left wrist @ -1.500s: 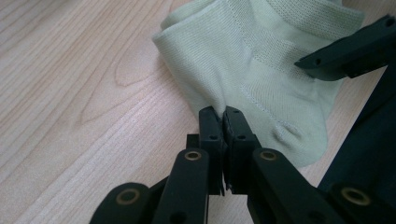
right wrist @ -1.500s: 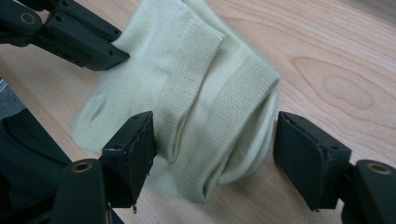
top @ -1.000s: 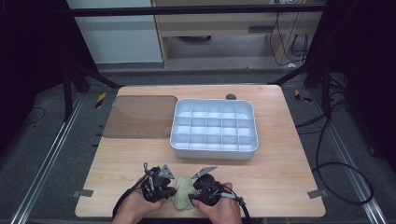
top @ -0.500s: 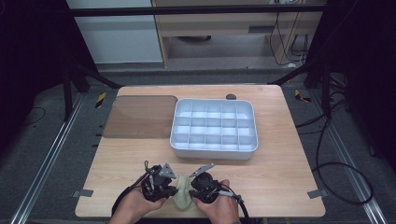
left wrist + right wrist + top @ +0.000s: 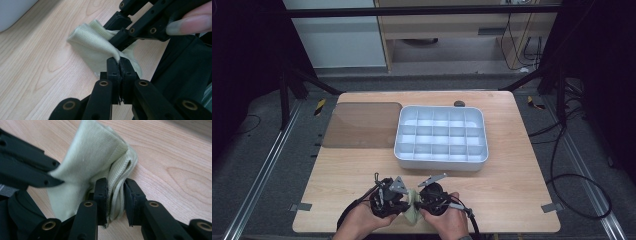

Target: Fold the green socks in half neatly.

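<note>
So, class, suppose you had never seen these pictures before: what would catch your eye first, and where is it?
First, the pale green cloth at the table's near edge, pinched between the left gripper and the right gripper, each shut on a fold of it. Next, the white compartment tray at the table's middle, its visible cells looking empty, with a brown mat lying to its left.

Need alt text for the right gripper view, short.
Right hand-held gripper has its two black jaws clamped on a bunched fold of pale green cloth just above the light wooden table. The left hand-held gripper's black linkage enters from the left and meets the same cloth.
</note>
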A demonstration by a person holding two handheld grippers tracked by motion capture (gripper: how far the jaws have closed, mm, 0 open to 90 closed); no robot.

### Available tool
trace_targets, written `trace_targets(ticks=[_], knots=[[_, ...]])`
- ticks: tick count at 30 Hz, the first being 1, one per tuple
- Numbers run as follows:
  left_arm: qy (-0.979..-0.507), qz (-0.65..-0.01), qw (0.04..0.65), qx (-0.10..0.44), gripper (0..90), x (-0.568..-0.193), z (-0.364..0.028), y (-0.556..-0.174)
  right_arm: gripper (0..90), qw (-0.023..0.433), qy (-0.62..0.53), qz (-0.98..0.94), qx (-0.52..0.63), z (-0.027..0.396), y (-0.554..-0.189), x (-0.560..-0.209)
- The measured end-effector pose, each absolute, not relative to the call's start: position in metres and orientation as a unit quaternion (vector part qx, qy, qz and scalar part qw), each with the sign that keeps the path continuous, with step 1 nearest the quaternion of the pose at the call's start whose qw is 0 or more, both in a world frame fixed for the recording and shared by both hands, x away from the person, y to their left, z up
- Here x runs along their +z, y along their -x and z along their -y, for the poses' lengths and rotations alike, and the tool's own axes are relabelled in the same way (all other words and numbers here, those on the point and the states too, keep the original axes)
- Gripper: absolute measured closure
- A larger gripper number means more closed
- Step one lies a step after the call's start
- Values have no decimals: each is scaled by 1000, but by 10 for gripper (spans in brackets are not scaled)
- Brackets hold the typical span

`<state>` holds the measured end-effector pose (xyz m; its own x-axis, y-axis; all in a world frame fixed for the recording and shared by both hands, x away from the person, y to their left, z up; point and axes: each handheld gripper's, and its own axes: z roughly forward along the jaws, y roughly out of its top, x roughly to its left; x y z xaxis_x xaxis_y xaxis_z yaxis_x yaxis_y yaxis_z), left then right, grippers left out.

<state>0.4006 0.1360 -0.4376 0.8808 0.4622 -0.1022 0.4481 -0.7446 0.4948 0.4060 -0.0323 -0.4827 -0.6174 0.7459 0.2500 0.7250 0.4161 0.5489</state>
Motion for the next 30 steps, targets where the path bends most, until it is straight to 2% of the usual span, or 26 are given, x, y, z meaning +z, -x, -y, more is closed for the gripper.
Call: trace_targets(ticks=[4, 11, 16, 21, 28, 30], knots=[[-936, -239, 260, 12, 880, -439, -129, -401, 713, 15, -434, -840, 326, 34, -407, -484], [-939, -238, 249, 15, 880, -440, -128, -403, 544, 15, -433, -843, 320, 41, -407, -482], [-939, -238, 249, 15, 880, -441, -128, -404, 518, 13, -432, -841, 326, 49, -402, -475], [-938, -238, 250, 17, 880, -441, -128, -403, 588, 13, -426, -846, 320, 51, -400, -474], [-939, -235, 252, 17, 880, -438, -129, -404, 803, 12, -421, -849, 319, 50, -400, -475], [-938, -235, 253, 18, 880, -437, -129, -404, 820, 9, -423, -847, 321, 49, -400, -475]])
